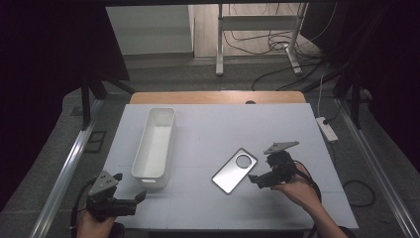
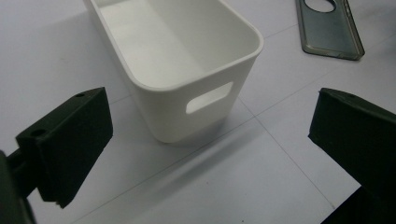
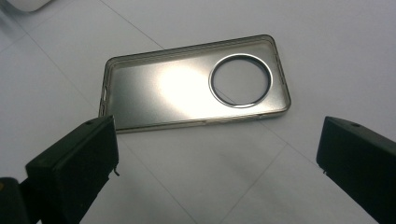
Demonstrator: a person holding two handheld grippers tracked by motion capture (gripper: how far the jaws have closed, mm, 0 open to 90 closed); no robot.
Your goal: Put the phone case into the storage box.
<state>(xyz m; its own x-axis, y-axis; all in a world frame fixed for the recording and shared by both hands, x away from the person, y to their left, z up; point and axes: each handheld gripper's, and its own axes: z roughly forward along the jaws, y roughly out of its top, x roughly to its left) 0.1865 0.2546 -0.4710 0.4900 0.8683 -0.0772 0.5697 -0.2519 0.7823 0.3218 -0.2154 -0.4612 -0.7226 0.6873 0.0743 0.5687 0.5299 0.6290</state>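
A translucent grey phone case (image 1: 235, 170) with a round camera hole lies flat, inside up, right of the table's middle; it appears large in the right gripper view (image 3: 187, 84). My right gripper (image 1: 255, 180) hovers just to its right, open, nothing between its jaws (image 3: 215, 163). A long white bin (image 1: 154, 148) stands empty on the left half. My left gripper (image 1: 138, 197) sits near the front left corner, open and pointed at the bin's near end (image 2: 187, 70), which has a handle slot. A corner of the case (image 2: 329, 28) shows at the top right of the left gripper view.
The white table (image 1: 223, 126) has a wooden strip along its far edge. A power strip (image 1: 327, 129) lies off the right side, with cables on the floor beyond. A metal rail (image 1: 64, 173) runs along the left.
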